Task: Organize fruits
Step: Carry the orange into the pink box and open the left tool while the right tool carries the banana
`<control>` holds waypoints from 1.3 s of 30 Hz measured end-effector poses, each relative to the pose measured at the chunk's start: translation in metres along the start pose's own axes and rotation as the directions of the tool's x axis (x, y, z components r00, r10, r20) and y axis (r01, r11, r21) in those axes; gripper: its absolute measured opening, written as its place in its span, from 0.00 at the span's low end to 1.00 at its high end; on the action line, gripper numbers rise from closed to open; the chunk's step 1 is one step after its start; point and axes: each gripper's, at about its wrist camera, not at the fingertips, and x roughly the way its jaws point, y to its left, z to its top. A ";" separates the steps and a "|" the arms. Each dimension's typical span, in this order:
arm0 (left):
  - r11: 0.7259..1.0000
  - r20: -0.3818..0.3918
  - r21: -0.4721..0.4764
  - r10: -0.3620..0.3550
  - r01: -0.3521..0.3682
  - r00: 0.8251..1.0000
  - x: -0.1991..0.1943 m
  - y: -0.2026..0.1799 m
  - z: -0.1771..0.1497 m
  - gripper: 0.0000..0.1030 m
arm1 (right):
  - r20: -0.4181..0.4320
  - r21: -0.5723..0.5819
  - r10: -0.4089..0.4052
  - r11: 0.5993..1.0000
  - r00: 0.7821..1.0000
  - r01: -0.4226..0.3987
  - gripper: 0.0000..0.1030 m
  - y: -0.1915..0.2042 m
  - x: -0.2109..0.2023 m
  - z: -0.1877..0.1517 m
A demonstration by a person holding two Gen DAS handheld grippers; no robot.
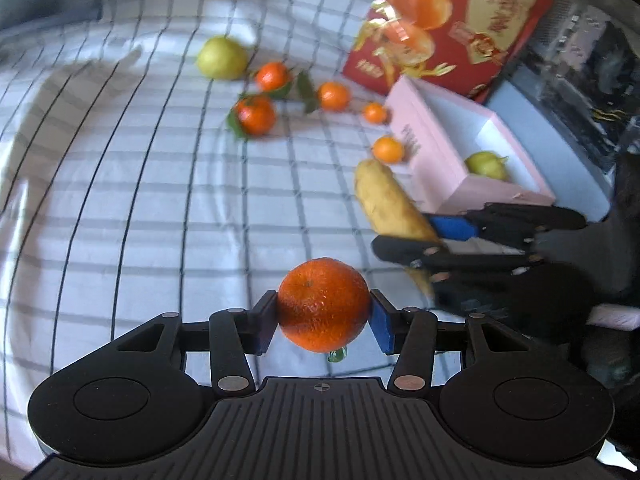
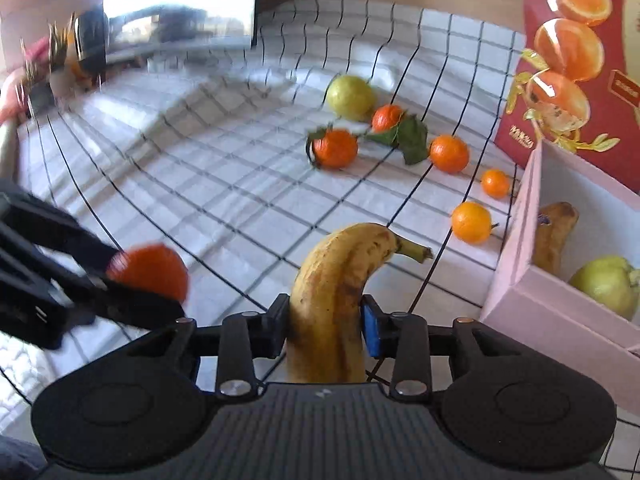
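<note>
We carry a mandarin (image 1: 323, 309) clamped in our left gripper (image 1: 323, 314) and a banana (image 2: 336, 304) pinched in our right gripper (image 2: 326, 326), both above the checked bedsheet (image 1: 140, 200), probably bound for the pink box (image 2: 532, 300).

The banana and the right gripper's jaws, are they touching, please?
Touching: the right wrist view shows the right gripper with both jaws pressed against the banana.
</note>
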 end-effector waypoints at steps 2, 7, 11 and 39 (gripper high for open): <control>0.999 0.041 0.031 -0.014 0.013 0.999 -0.008 -0.009 0.015 0.52 | 0.072 0.050 0.029 0.998 0.997 -0.032 0.35 -0.009 -0.032 0.012; 0.988 0.180 0.123 -0.115 0.094 0.977 -0.027 -0.041 0.074 0.52 | 0.283 0.066 -0.075 0.996 0.956 0.058 0.35 -0.030 -0.116 0.033; 0.968 0.224 0.202 -0.196 0.151 0.955 -0.019 -0.076 0.120 0.52 | 0.351 0.110 -0.214 0.976 0.912 0.187 0.35 -0.048 -0.165 0.024; 0.891 -0.308 0.422 -0.030 0.165 0.951 0.243 -0.192 0.170 0.53 | 0.114 0.365 -0.374 0.877 0.920 0.312 0.35 -0.103 -0.146 -0.057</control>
